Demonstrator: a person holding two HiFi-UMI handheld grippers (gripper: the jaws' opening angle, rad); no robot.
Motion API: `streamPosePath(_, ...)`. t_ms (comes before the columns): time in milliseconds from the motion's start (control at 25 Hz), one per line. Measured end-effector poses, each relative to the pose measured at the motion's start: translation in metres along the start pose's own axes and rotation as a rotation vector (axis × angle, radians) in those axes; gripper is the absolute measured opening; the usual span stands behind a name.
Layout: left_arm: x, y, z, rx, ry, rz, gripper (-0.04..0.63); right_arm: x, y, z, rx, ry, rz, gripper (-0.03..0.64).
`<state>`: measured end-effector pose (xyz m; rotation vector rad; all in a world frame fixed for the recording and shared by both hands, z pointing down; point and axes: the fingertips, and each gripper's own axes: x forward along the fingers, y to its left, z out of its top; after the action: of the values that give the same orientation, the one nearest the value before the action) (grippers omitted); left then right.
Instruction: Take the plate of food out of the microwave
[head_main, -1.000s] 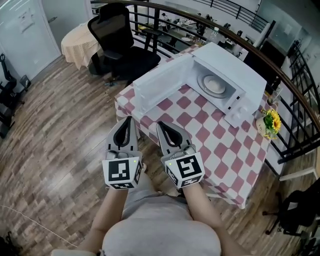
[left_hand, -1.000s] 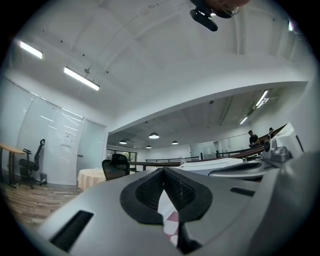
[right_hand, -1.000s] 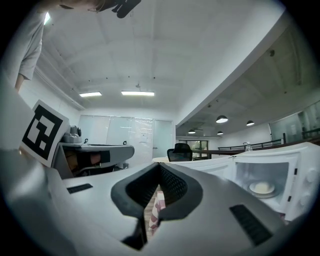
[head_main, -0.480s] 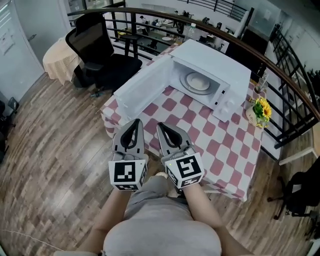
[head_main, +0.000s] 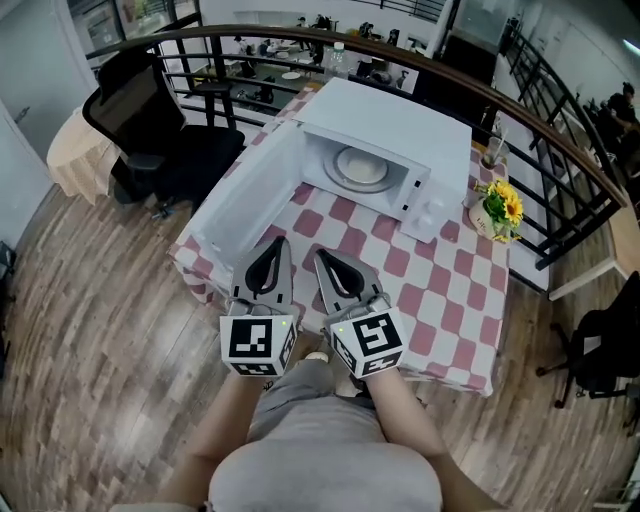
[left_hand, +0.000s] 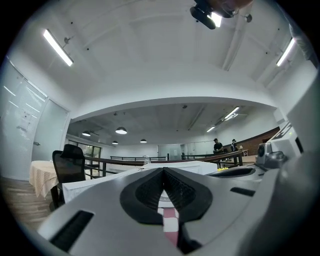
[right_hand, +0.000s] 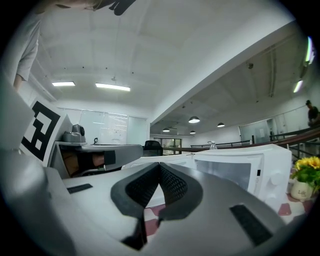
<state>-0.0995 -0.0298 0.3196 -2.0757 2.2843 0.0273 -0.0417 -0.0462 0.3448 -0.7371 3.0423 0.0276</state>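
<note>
Your plate of food (head_main: 362, 167) sits inside the microwave (head_main: 395, 130) on the checked desk (head_main: 445, 290), door (head_main: 248, 200) swung open. Your left tongs (head_main: 270, 248) and right tongs (head_main: 327, 258) are closed, empty.

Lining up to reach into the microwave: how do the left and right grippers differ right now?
The left gripper lines up with the open microwave door. The right gripper is over the checked tablecloth, nearer the plate. The left points nearly straight ahead, while the right angles more inward. Both are shut, empty and short of the plate.
</note>
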Motion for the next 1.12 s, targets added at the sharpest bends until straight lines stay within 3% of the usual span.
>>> streamPosePath(240,0.053,-0.011,-0.013,-0.04,0.047,-0.08,0.003,0.008,-0.042,-0.008,0.0,0.029,-0.079,0.023)
streamPosePath(600,0.125,-0.025,-0.044,-0.211,0.129,-0.214,0.003,0.026,-0.096,-0.025,0.016,0.074,-0.17,0.023)
streamPosePath(880,0.168,-0.03,-0.064,-0.279,0.17,-0.27,0.006,0.035,-0.122,-0.048,0.035,0.123,-0.214,0.023)
streamPosePath(1120,0.196,-0.045,-0.085,-0.333,0.24,-0.348,0.13,0.034,-0.152,-0.056,0.062,0.126,-0.296,0.023)
